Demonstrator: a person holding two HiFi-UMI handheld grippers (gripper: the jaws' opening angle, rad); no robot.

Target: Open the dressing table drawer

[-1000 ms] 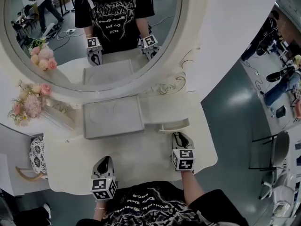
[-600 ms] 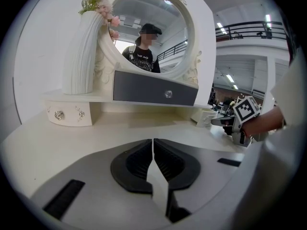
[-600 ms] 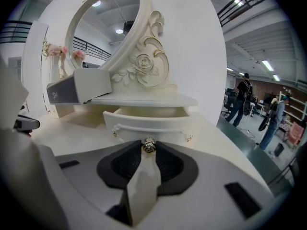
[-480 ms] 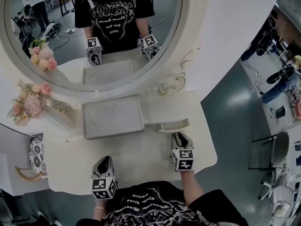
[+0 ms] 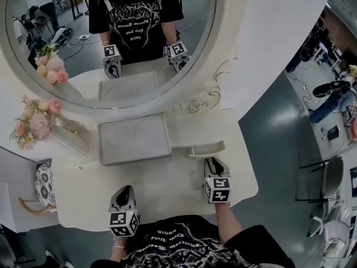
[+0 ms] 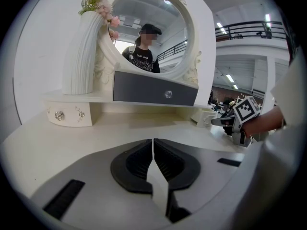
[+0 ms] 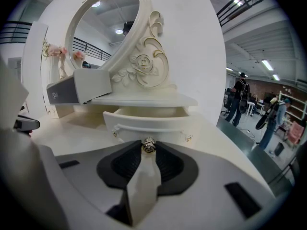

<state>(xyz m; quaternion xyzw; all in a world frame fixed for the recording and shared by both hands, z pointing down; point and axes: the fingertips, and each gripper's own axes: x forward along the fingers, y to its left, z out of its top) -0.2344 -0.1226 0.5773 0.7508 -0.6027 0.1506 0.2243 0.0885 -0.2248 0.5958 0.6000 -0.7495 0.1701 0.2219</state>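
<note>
A: Where's the drawer (image 7: pixel 144 122)?

B: Right side, below the mirror (image 5: pixel 111 38), partly out over the worktop (image 5: pixel 167 183). The right gripper (image 7: pixel 147 150) has its fingers pinched narrow on the knob (image 7: pixel 148 145).

A: Mid-pull, then?

B: I'd say so. Next calls for a straight pull toward the person, with a firm grip. The left gripper (image 6: pixel 153 145), fingers together and empty, hangs over the worktop.

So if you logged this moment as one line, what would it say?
small drawer: partly open | right gripper: shut on drawer knob | left gripper: shut, empty
</note>
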